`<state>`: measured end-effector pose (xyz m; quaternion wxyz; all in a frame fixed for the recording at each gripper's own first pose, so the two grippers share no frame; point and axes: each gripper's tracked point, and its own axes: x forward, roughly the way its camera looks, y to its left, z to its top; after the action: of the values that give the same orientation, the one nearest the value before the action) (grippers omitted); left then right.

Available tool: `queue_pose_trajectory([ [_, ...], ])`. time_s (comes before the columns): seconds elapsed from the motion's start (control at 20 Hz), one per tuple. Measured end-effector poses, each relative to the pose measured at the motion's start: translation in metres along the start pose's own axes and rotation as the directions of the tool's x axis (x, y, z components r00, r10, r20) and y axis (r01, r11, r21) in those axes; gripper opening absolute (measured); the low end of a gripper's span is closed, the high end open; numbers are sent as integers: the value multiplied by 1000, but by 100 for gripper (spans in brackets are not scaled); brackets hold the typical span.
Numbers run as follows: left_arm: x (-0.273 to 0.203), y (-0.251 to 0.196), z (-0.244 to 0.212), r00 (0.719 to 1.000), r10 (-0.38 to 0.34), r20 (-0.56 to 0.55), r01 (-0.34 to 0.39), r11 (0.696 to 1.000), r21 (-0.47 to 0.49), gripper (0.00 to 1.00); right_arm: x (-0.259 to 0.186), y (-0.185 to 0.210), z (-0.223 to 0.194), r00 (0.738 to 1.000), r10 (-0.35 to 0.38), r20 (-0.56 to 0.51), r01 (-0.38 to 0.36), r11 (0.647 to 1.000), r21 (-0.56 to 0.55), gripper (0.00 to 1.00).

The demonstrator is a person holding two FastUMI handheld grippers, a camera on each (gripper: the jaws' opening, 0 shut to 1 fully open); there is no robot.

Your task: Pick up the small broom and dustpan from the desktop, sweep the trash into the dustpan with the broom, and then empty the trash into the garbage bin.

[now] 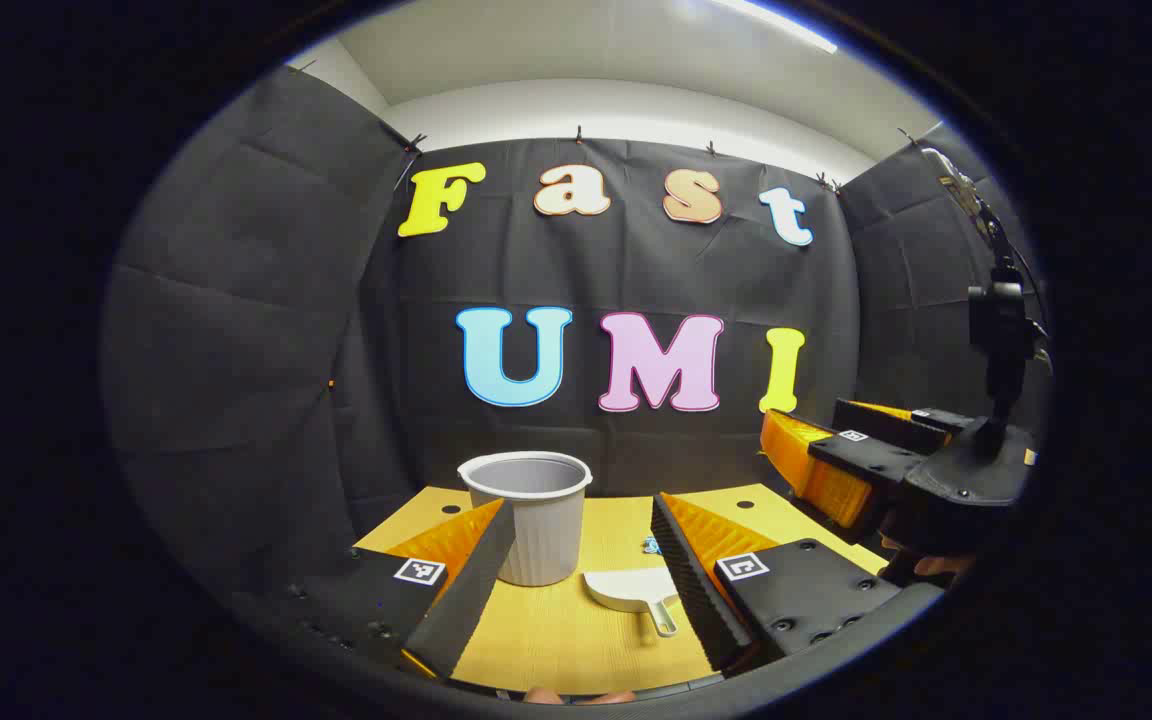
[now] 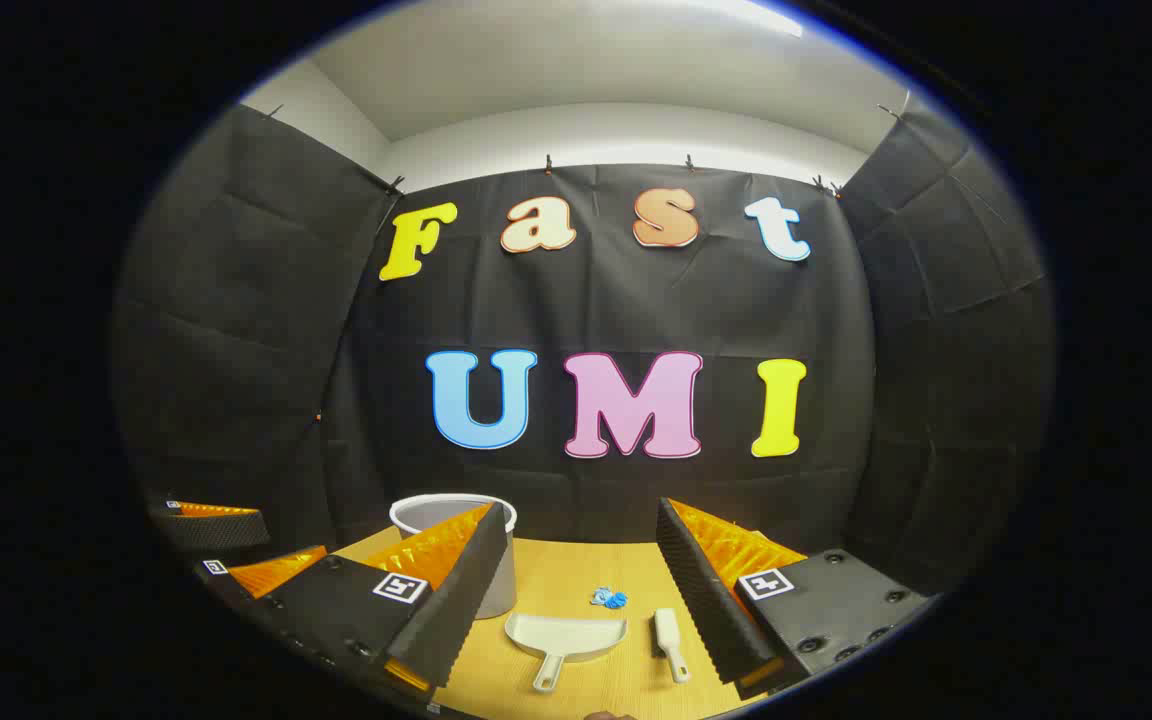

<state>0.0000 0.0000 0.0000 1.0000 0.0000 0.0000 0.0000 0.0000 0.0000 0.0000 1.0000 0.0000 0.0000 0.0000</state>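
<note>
Left gripper view first: the left gripper (image 1: pixel 576 575) hangs just above the desktop (image 1: pixel 546 640) with its jaws spread wide and nothing between them. Beyond its fingertips lies the dustpan (image 1: pixel 628 588), flat on the wood, handle pointing toward the camera. Just behind and left of it stands the garbage bin (image 1: pixel 534 515), upright. Off to the right floats the right gripper (image 1: pixel 841 450), held clear of the table.

Right gripper view: its own jaws stand wide apart too, empty. Between them lie the dustpan, the small broom (image 2: pixel 669 640) just beside it, and farther back the trash (image 2: pixel 609 598), a little blue scrap.
</note>
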Motion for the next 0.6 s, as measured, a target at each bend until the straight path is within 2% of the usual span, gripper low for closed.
queue_pose_trajectory([
  [0.05, 0, -1, -1, 1000, -4, -2, 4, 1000, -2, 84, -1, 1, 1, 1000, 2, 3, -2, 1000, -6, 92],
  [0.2, -3, -2, 1, 1000, -8, 2, 8, 1000, 5, 84, -4, 3, 1, 1000, 9, 9, -9, 1000, -11, 92],
  [0.25, -3, 0, 0, 1000, -6, 4, 6, 1000, 5, 84, -5, 3, 2, 1000, 7, 12, -7, 1000, -16, 96],
  [0.3, -4, 1, 0, 1000, -5, 4, 5, 1000, 2, 84, -5, 3, 3, 1000, 4, 13, -4, 1000, -23, 92],
  [0.55, -9, 6, -6, 1000, -3, -8, 3, 1000, -31, 84, -9, -1, 1, 1000, -20, 14, 20, 999, -43, 92],
  [0.6, -9, 6, -5, 1000, -3, -8, 2, 999, -33, 81, -10, -1, 0, 1000, -23, 14, 23, 999, -41, 92],
])
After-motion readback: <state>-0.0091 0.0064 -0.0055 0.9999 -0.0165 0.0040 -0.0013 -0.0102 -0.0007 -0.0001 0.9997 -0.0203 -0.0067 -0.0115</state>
